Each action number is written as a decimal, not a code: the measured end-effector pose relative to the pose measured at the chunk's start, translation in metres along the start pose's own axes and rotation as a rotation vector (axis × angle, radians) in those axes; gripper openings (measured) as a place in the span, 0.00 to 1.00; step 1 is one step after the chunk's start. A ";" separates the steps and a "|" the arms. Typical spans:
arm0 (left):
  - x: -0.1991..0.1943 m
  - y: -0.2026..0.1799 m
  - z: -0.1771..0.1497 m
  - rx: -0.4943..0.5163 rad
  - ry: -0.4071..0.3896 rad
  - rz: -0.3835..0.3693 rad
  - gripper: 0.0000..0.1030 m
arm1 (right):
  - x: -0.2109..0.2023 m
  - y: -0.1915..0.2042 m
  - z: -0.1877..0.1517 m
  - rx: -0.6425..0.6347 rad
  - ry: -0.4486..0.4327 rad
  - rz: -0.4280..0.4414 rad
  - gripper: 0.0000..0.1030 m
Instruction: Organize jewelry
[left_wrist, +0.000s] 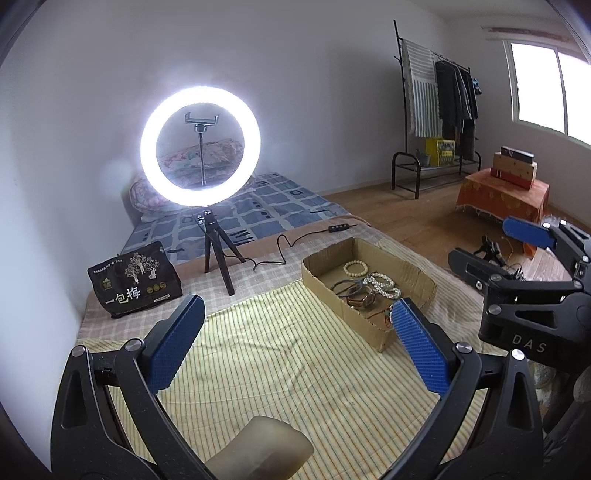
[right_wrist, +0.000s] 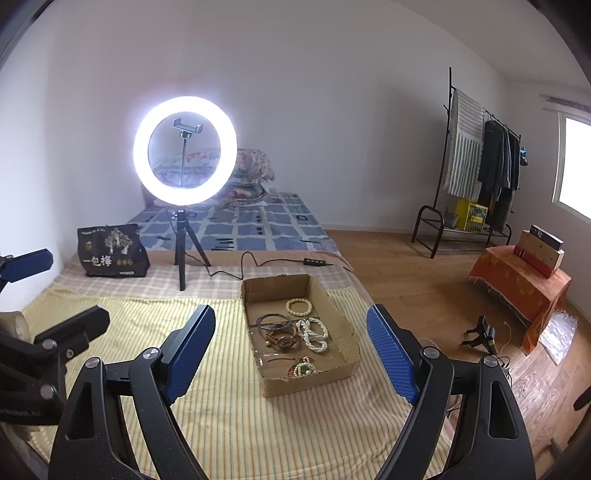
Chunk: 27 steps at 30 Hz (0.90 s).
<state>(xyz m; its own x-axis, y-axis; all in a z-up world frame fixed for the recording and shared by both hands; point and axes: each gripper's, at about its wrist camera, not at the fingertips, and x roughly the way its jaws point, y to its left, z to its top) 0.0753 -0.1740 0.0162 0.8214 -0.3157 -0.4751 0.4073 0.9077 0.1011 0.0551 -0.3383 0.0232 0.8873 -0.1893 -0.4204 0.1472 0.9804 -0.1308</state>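
Observation:
A shallow cardboard box lies on a yellow striped cloth. It holds a cream bead bracelet, dark bangles, a white pearl strand, a brown bracelet and a red-and-green piece. The box also shows in the left wrist view. My right gripper is open and empty, above the near end of the box. My left gripper is open and empty, above the cloth left of the box. The right gripper also shows at the right of the left wrist view.
A lit ring light on a tripod stands behind the cloth, its cable running right. A black printed bag sits at the back left. A tape roll lies at the left. Wood floor, a clothes rack and an orange-covered stand are to the right.

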 end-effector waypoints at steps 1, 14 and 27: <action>0.000 -0.001 0.000 0.006 0.001 0.002 1.00 | 0.001 0.000 0.000 -0.003 -0.001 -0.005 0.82; 0.003 -0.001 -0.002 0.002 0.014 0.005 1.00 | -0.002 0.002 -0.002 -0.013 -0.007 -0.015 0.82; 0.005 0.003 -0.003 -0.002 0.025 0.010 1.00 | -0.001 0.004 -0.002 -0.014 -0.001 -0.013 0.82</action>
<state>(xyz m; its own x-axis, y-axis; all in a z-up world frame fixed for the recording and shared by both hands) 0.0796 -0.1724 0.0117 0.8149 -0.3000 -0.4960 0.3989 0.9110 0.1044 0.0534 -0.3346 0.0213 0.8858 -0.2020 -0.4179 0.1528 0.9771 -0.1483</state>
